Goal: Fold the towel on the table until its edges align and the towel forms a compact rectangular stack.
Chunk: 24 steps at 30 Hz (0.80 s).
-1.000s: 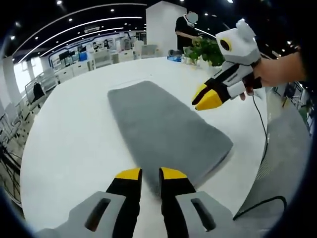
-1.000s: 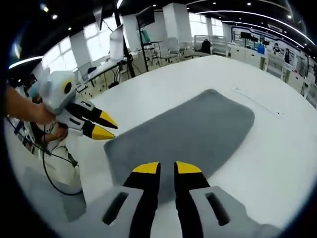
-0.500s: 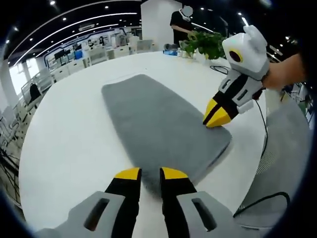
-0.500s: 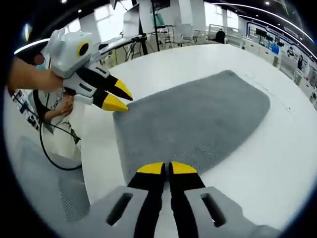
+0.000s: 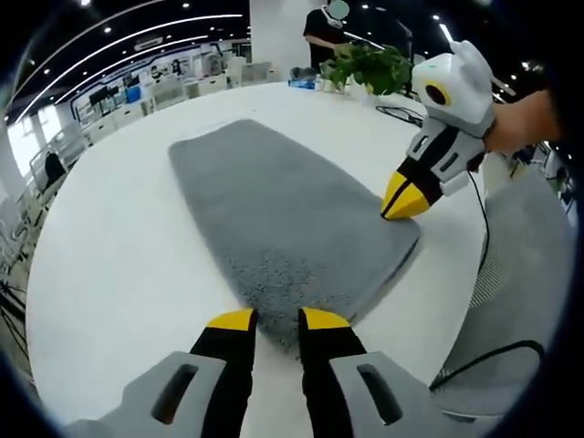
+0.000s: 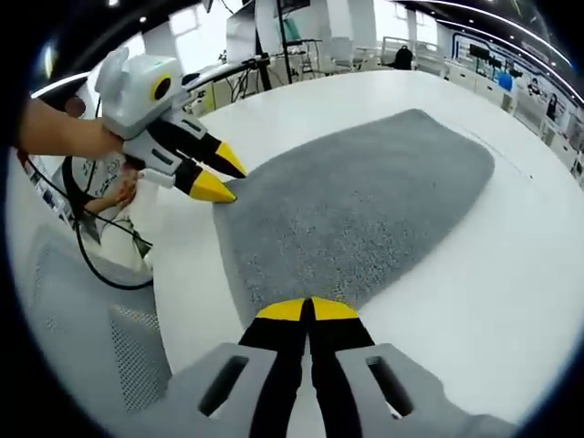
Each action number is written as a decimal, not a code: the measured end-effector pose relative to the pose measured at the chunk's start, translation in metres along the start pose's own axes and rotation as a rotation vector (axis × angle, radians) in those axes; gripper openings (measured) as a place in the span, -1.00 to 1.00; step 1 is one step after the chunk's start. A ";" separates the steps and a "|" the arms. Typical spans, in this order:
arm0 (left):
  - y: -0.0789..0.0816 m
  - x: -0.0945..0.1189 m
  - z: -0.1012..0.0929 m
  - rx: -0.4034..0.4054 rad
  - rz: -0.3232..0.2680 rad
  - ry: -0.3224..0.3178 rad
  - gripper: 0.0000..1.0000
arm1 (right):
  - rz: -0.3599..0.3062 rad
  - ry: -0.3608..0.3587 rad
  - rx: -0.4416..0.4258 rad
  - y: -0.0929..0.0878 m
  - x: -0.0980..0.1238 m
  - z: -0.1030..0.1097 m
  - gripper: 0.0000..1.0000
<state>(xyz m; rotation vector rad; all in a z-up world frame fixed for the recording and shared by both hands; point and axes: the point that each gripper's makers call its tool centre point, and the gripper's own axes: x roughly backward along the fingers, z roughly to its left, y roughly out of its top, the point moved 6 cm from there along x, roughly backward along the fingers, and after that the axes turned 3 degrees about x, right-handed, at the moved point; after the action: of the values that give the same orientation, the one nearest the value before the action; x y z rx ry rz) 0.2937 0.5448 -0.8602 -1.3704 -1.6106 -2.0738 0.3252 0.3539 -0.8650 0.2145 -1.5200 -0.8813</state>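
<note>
Two grippers: both at the towel's near end, one at each near corner.
Left gripper (image 5: 276,319): jaws spread, tips just short of the towel's corner.
Right gripper (image 6: 307,310): jaws pressed together at the towel's edge; whether they pinch fabric cannot be told.
Grey towel (image 5: 274,210): flat on the white round table (image 5: 109,274).
Potted plant (image 5: 370,68): at the table's far edge.
</note>
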 end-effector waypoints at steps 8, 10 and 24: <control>-0.003 0.002 -0.008 0.032 0.004 -0.019 -0.64 | 0.011 0.011 -0.028 -0.007 0.005 0.003 -1.00; -0.004 0.003 -0.011 0.035 -0.001 -0.023 -0.64 | 0.014 0.011 -0.026 -0.008 0.006 0.004 -1.00; -0.002 0.006 0.008 0.114 -0.025 -0.008 -0.51 | -0.090 -0.072 -0.103 -0.005 0.014 0.005 -0.93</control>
<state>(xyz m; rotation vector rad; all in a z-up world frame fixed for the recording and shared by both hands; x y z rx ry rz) 0.2937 0.5547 -0.8573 -1.3295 -1.7288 -1.9583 0.3160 0.3440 -0.8573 0.1789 -1.5361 -1.0462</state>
